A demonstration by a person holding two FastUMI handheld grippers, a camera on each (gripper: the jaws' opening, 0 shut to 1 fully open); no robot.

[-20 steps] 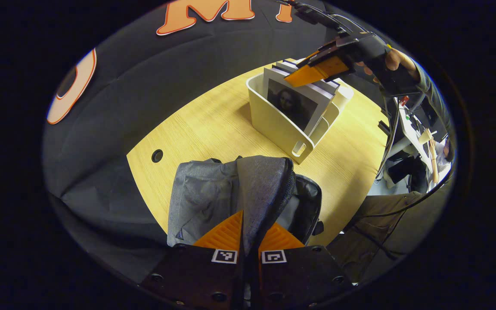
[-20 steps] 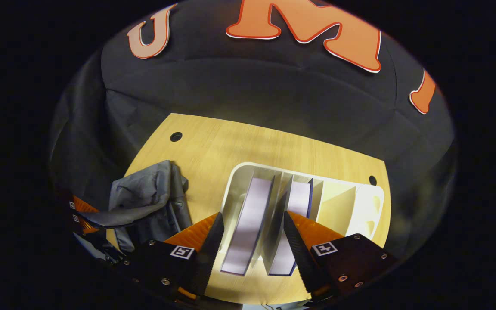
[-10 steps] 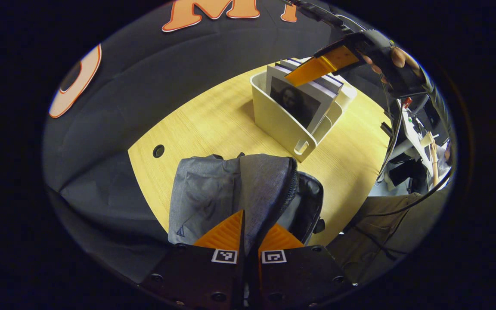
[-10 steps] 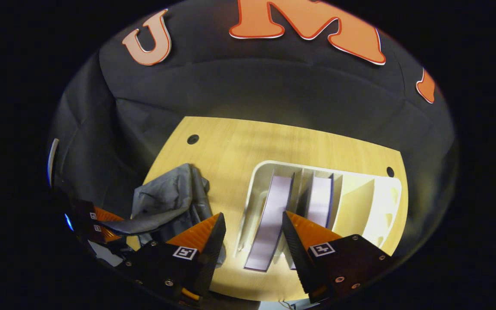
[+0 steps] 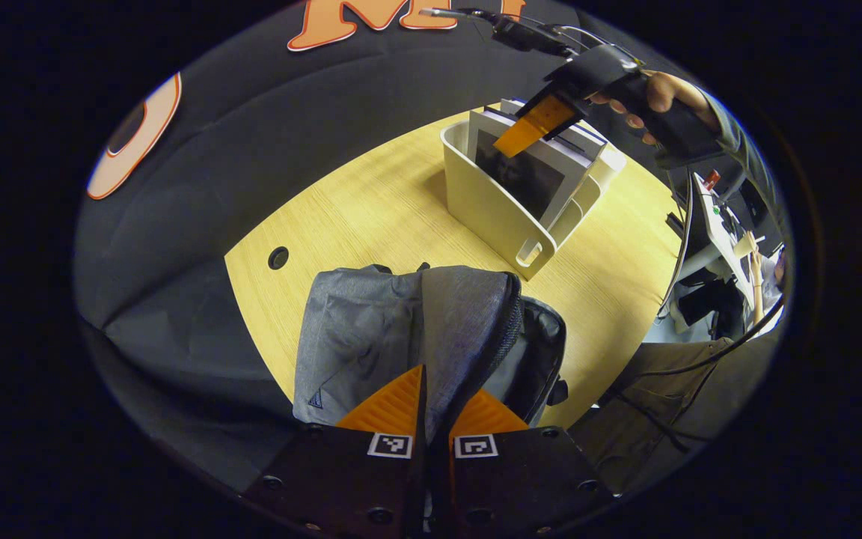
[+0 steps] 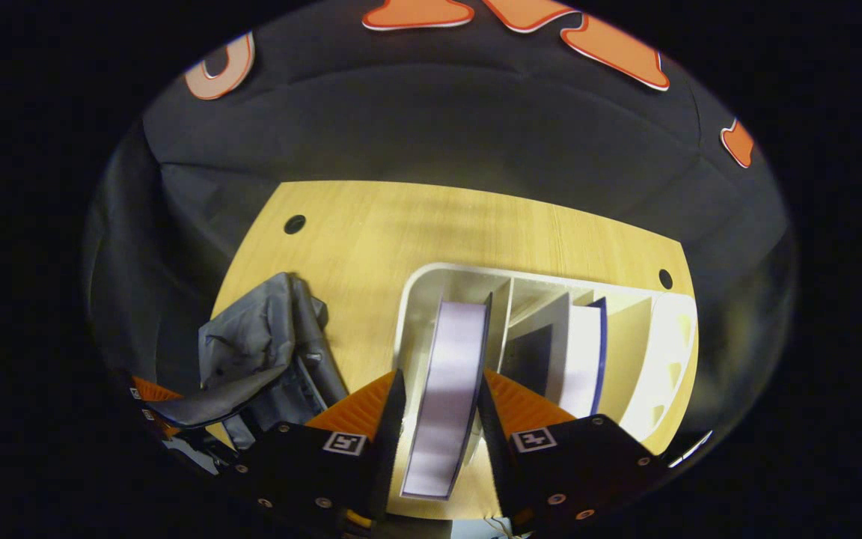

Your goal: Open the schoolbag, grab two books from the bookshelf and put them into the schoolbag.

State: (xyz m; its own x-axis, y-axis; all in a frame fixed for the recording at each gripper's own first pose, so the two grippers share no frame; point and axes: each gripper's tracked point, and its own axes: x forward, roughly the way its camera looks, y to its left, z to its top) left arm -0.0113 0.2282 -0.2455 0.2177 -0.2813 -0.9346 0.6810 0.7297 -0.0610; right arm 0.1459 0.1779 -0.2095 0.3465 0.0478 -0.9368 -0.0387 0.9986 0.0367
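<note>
Right gripper view: book (image 6: 447,382) between jaws.

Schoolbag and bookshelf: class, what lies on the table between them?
Nothing: in the left gripper view, bare table separates the schoolbag from the bookshelf.

both views look down, sharing the bookshelf (image 5: 502,213) (image 6: 420,288).

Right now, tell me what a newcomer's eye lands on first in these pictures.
First, the right gripper, its fingers closed on the pale-edged book standing in the white bookshelf on the wooden table. Next, in the left gripper view, the grey schoolbag at the table's near edge, its flap pinched by the left gripper.
</note>
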